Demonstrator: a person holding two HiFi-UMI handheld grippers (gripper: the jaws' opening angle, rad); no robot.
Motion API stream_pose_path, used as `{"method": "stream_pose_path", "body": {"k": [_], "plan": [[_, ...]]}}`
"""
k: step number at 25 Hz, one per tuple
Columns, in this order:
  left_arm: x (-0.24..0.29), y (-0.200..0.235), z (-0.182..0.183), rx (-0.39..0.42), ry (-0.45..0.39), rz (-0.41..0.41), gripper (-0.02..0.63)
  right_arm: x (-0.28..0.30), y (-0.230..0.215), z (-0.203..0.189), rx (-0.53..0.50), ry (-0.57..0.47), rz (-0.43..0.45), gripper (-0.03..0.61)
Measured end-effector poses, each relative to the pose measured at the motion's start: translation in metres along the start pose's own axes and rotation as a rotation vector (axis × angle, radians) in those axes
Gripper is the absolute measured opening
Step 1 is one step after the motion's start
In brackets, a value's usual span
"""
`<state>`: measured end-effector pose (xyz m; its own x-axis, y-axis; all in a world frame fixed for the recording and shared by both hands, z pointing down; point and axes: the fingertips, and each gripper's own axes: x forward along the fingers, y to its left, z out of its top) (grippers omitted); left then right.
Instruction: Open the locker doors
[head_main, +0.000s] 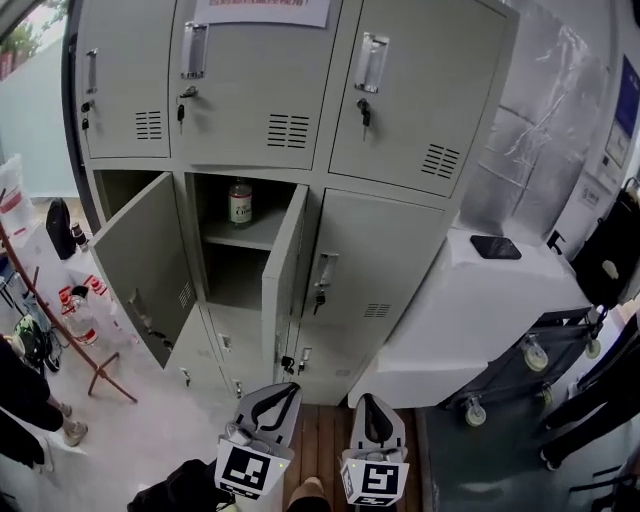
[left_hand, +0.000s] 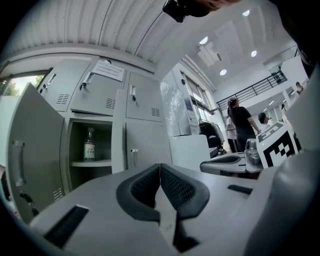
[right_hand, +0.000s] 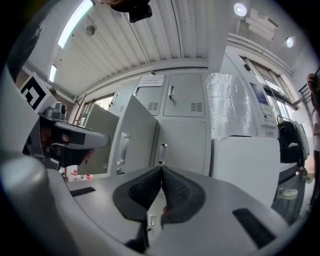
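The head view shows the left gripper (head_main: 283, 390) and right gripper (head_main: 368, 400) low before the lockers (head_main: 250, 100), both shut on nothing, apart from the two open middle-row doors (head_main: 150, 265). Only the left gripper view shows people (left_hand: 240, 125) at the right and the bottle (left_hand: 89, 144) on its shelf; the right gripper view has a door (right_hand: 131, 137) hiding it. A white cabinet (head_main: 480, 300) flanks the lockers' right side.
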<state>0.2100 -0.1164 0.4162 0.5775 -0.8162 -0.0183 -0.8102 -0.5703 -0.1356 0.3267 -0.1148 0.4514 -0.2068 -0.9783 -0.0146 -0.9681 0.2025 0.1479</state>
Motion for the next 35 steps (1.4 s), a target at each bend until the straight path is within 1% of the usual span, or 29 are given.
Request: {"method": "stream_pose_path", "body": {"k": [2, 4, 7, 11, 13, 16, 18, 20, 23, 26, 27, 30, 35], "plan": [[0.023, -0.003, 0.002, 0.001, 0.012, 0.028, 0.023, 0.02, -0.016, 0.003, 0.007, -0.002, 0.042, 0.017], [0.043, -0.003, 0.005, -0.006, 0.052, 0.062, 0.023, 0.04, -0.03, 0.008, 0.008, -0.006, 0.092, 0.017], [0.067, 0.002, 0.014, -0.015, 0.085, 0.136, 0.023, 0.068, -0.049, 0.017, 0.013, -0.004, 0.169, 0.017], [0.096, 0.013, 0.033, 0.003, 0.052, 0.231, 0.023, 0.104, -0.063, 0.031, 0.012, 0.0, 0.267, 0.016], [0.107, 0.018, 0.04, 0.0, 0.067, 0.267, 0.023, 0.121, -0.063, 0.04, 0.013, -0.011, 0.314, 0.017], [0.119, 0.025, 0.042, -0.026, 0.119, 0.304, 0.023, 0.147, -0.057, 0.052, 0.022, -0.028, 0.38, 0.017], [0.128, 0.031, 0.043, -0.026, 0.118, 0.328, 0.023, 0.163, -0.05, 0.055, 0.017, -0.021, 0.42, 0.016], [0.135, 0.036, 0.04, -0.033, 0.134, 0.344, 0.024, 0.177, -0.044, 0.056, 0.021, -0.028, 0.452, 0.017], [0.144, 0.04, 0.036, -0.013, 0.114, 0.36, 0.023, 0.2, -0.036, 0.051, 0.031, -0.031, 0.502, 0.017], [0.149, 0.043, 0.031, 0.018, 0.106, 0.366, 0.023, 0.226, -0.025, 0.041, 0.048, -0.009, 0.554, 0.118], [0.149, 0.044, 0.028, 0.018, 0.117, 0.368, 0.023, 0.234, -0.021, 0.037, 0.052, -0.003, 0.565, 0.119], [0.149, 0.048, 0.02, 0.014, 0.143, 0.383, 0.023, 0.255, -0.008, 0.029, 0.049, 0.018, 0.598, 0.153], [0.147, 0.057, 0.016, 0.011, 0.151, 0.406, 0.023, 0.277, 0.006, 0.017, 0.019, 0.05, 0.608, 0.176]]}}
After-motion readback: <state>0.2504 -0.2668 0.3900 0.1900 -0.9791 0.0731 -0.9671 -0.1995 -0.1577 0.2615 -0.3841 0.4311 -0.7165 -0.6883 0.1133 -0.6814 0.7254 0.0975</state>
